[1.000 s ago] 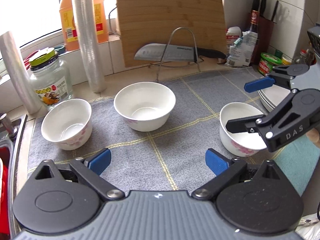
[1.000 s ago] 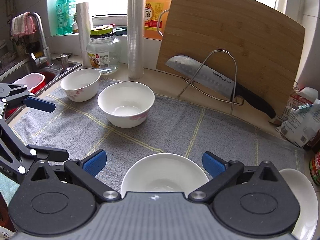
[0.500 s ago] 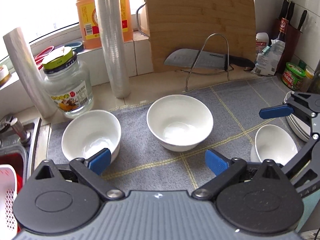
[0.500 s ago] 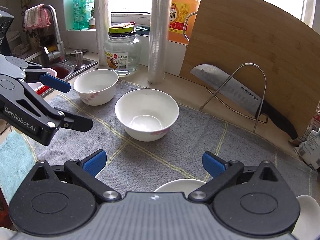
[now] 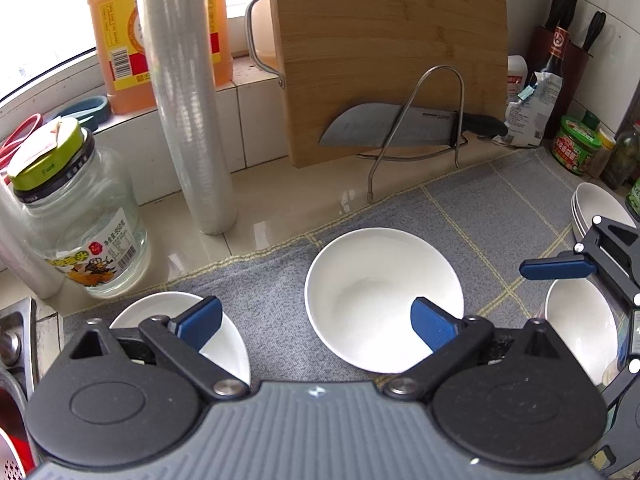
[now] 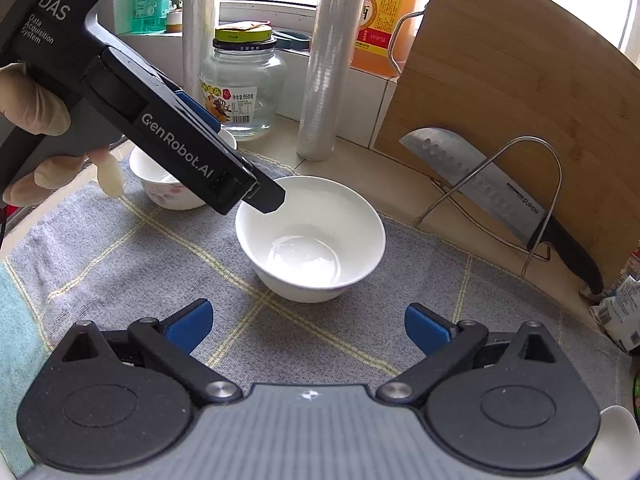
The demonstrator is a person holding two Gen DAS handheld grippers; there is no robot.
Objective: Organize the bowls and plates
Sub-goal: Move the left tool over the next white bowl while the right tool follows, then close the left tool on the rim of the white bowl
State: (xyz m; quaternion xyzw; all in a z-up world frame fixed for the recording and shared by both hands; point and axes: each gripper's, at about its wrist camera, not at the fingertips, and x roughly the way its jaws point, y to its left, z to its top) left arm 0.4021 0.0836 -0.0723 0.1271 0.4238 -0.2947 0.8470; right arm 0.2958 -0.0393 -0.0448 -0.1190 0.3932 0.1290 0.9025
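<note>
Three white bowls sit on a grey checked mat (image 5: 472,208). In the left wrist view the middle bowl (image 5: 372,280) is ahead, the left bowl (image 5: 160,312) is under my left finger, and the right bowl (image 5: 580,328) is at the right edge. My left gripper (image 5: 316,322) is open above the mat, its right fingertip over the middle bowl's near rim. In the right wrist view my right gripper (image 6: 308,322) is open and empty, hovering short of the middle bowl (image 6: 310,236). The left gripper body (image 6: 168,136) crosses above the left bowl (image 6: 168,188). Stacked white plates (image 5: 596,200) lie far right.
A glass jar (image 5: 76,216), a film roll (image 5: 188,100), an orange oil bottle (image 5: 120,36), a bamboo cutting board (image 5: 392,48) and a cleaver on a wire stand (image 5: 392,130) line the back. Condiment jars (image 5: 576,144) stand at the right. A sink (image 5: 12,360) is at the left.
My left gripper moved forward and right, toward the left and middle bowls. My right gripper moved left, leaving the right bowl behind and facing the middle bowl.
</note>
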